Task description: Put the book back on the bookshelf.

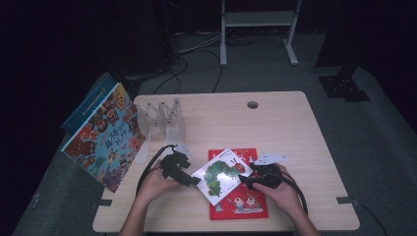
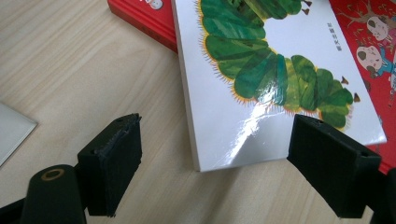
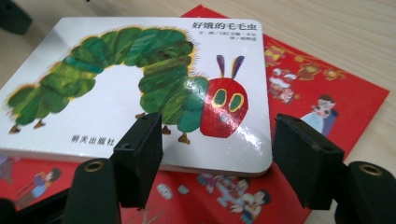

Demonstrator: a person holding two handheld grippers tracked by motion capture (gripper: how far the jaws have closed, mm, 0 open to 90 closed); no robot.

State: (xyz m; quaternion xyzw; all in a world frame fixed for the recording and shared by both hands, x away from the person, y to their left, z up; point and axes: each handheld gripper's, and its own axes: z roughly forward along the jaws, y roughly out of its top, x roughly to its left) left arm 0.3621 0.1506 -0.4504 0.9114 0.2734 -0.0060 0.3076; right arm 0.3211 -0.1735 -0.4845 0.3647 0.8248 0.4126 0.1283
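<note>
A white board book with a green caterpillar (image 1: 221, 175) lies askew on a red picture book (image 1: 241, 202) near the table's front edge. My left gripper (image 1: 195, 181) sits at the white book's left corner, jaws open. In the left gripper view that corner (image 2: 261, 116) lies between the jaws of the left gripper (image 2: 219, 128), with neither pad touching it. My right gripper (image 1: 245, 180) is at the book's right corner. In the right gripper view the rounded corner of the white book (image 3: 140, 93) lies between the apart jaws of the right gripper (image 3: 219, 125), above the red book (image 3: 327, 93).
A large colourful picture book (image 1: 105, 135) leans at the table's left edge, with a blue book (image 1: 86, 105) behind it. A clear folding book stand (image 1: 162, 118) stands at the back left. A cable hole (image 1: 253, 104) is in the tabletop. Small white cards (image 1: 269, 158) lie near the books.
</note>
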